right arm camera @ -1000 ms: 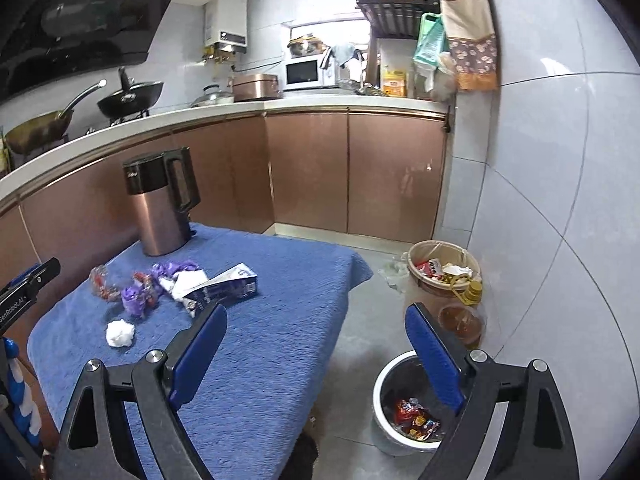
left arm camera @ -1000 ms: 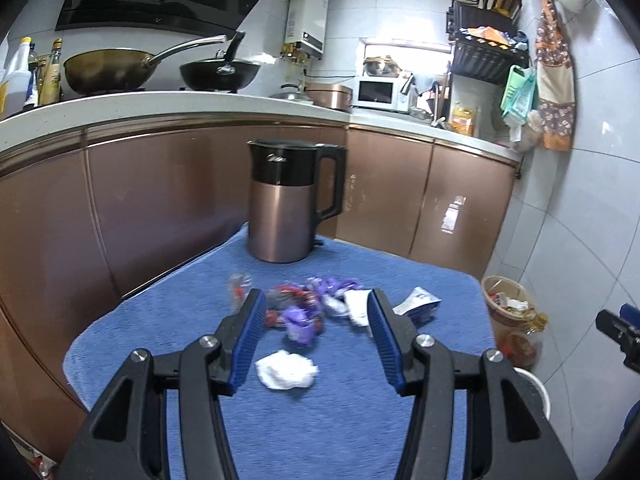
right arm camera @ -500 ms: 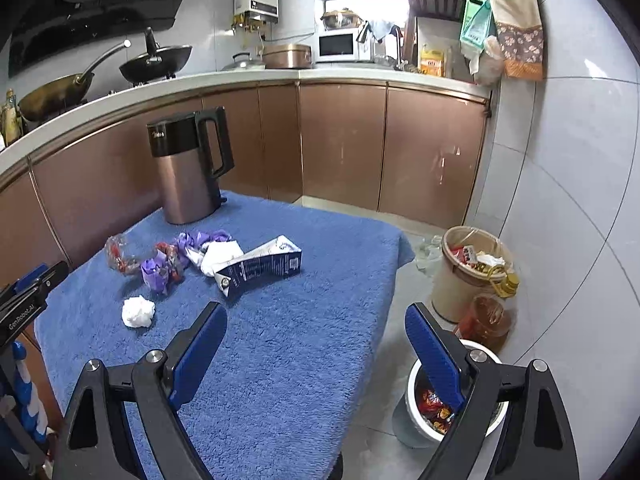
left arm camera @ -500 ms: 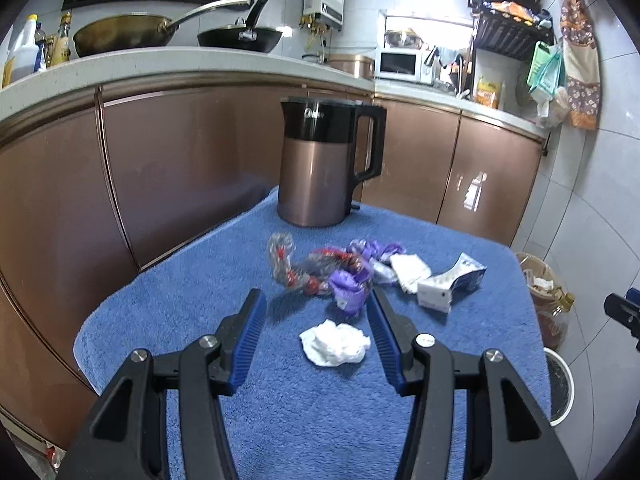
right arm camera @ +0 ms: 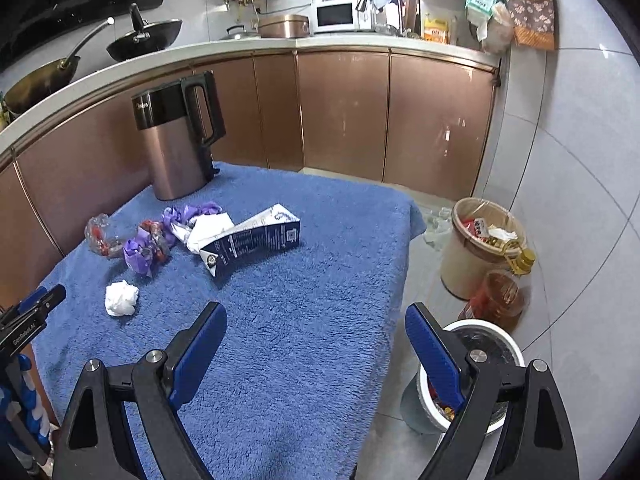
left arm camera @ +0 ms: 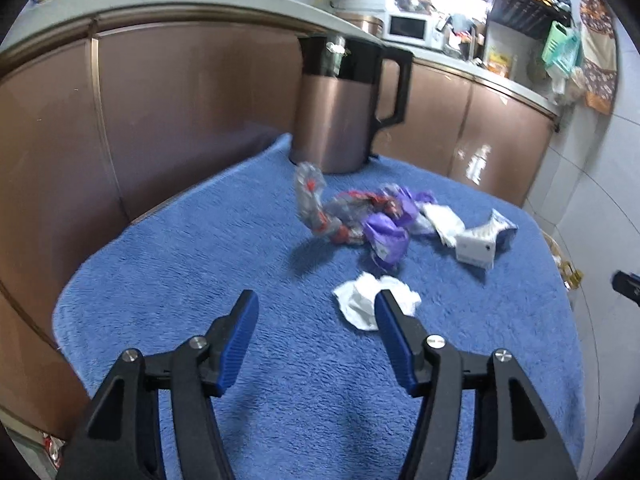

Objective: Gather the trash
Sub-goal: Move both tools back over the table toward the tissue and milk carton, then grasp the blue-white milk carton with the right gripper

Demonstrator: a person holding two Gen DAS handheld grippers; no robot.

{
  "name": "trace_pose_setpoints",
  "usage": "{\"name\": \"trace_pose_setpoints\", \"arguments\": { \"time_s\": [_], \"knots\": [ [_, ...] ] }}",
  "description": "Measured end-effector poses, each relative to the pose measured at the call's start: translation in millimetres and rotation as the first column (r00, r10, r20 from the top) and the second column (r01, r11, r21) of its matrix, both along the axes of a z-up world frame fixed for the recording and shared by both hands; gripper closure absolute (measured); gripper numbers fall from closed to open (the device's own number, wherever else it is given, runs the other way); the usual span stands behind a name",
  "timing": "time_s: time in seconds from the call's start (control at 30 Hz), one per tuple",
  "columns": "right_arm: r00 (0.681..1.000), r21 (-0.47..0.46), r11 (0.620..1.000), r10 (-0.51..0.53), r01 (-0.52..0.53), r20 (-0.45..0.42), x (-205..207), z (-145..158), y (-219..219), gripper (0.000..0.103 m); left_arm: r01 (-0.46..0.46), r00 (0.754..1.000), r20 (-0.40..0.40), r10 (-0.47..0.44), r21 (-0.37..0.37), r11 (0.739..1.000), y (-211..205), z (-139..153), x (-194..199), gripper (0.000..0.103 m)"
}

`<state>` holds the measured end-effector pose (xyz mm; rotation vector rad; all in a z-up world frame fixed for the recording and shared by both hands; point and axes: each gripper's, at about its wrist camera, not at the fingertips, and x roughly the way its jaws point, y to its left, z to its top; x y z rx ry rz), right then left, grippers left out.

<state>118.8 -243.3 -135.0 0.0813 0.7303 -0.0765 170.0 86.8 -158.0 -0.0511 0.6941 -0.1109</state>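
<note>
Both tongs have dropped closer to the blue surface (right arm camera: 320, 320); left tongs (left arm camera: 314, 314) have just been opening, empty — right tongs (right arm camera: 316, 336) gape empty. Mid-surface, the white tissue wad (left arm camera: 360, 306) sits off-centre by one finger, so closing could nudge it away. Beyond, wrappers (left arm camera: 360, 216) — easily snagged.

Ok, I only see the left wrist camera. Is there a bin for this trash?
Observer: Yes, a white bin stands on the floor right of the blue towel, some trash inside.
Operator: Is the other gripper holding anything?
Observer: No, the right gripper has open jaws, nothing between them.
Operator: What's that white box?
Observer: A flattened carton, dark blue along its side.
</note>
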Motion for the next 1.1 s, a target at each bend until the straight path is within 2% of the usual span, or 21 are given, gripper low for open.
{"name": "trace_pose_setpoints", "arguments": {
  "time_s": [0.2, 0.37, 0.47, 0.53, 0.7, 0.8, 0.87, 0.97, 1.03, 1.1],
  "knots": [
    [0.996, 0.031, 0.997, 0.069, -0.068, -0.047, 32, -13, 14, 0.013, 0.099, 0.993, -0.063, -0.100, -0.017, 0.995, -22, -12, 24, 0.045],
    [0.989, 0.133, 0.985, 0.123, -0.112, -0.077, 71, -20, 21, 0.013, 0.135, 0.985, -0.107, -0.134, 0.002, 0.991, -42, -28, 44, 0.045],
    [0.983, 0.232, 0.965, 0.151, -0.124, -0.101, 97, -28, 23, 0.013, 0.133, 0.985, -0.116, -0.128, 0.031, 0.991, -50, -35, 51, 0.044],
    [0.981, 0.324, 0.941, 0.147, -0.099, -0.129, 117, -38, 21, 0.013, 0.118, 0.987, -0.119, -0.111, 0.056, 0.991, -51, -40, 54, 0.044],
    [0.978, 0.498, 0.867, 0.099, 0.006, -0.185, 157, -61, 10, 0.014, 0.110, 0.987, -0.119, -0.108, 0.011, 0.994, -46, -44, 59, 0.045],
    [0.973, 0.561, 0.825, 0.067, 0.070, -0.220, 174, -73, 5, 0.022, 0.116, 0.985, -0.126, -0.116, -0.005, 0.993, -45, -46, 58, 0.045],
    [0.969, 0.597, 0.797, 0.061, 0.098, -0.239, 184, -81, 2, 0.032, 0.119, 0.984, -0.129, -0.120, -0.016, 0.993, -43, -48, 59, 0.045],
    [0.961, 0.649, 0.747, 0.053, 0.143, -0.272, 195, -93, -1, 0.037, 0.117, 0.982, -0.141, -0.122, -0.042, 0.992, -40, -51, 63, 0.045],
    [0.963, 0.659, 0.738, 0.045, 0.146, -0.264, 197, -93, -1, 0.039, 0.116, 0.982, -0.145, -0.122, -0.052, 0.992, -39, -50, 65, 0.045],
    [0.964, 0.678, 0.721, 0.050, 0.147, -0.262, 199, -94, -2, 0.046, 0.116, 0.982, -0.146, -0.122, -0.052, 0.992, -39, -51, 66, 0.046]
  ]
}}
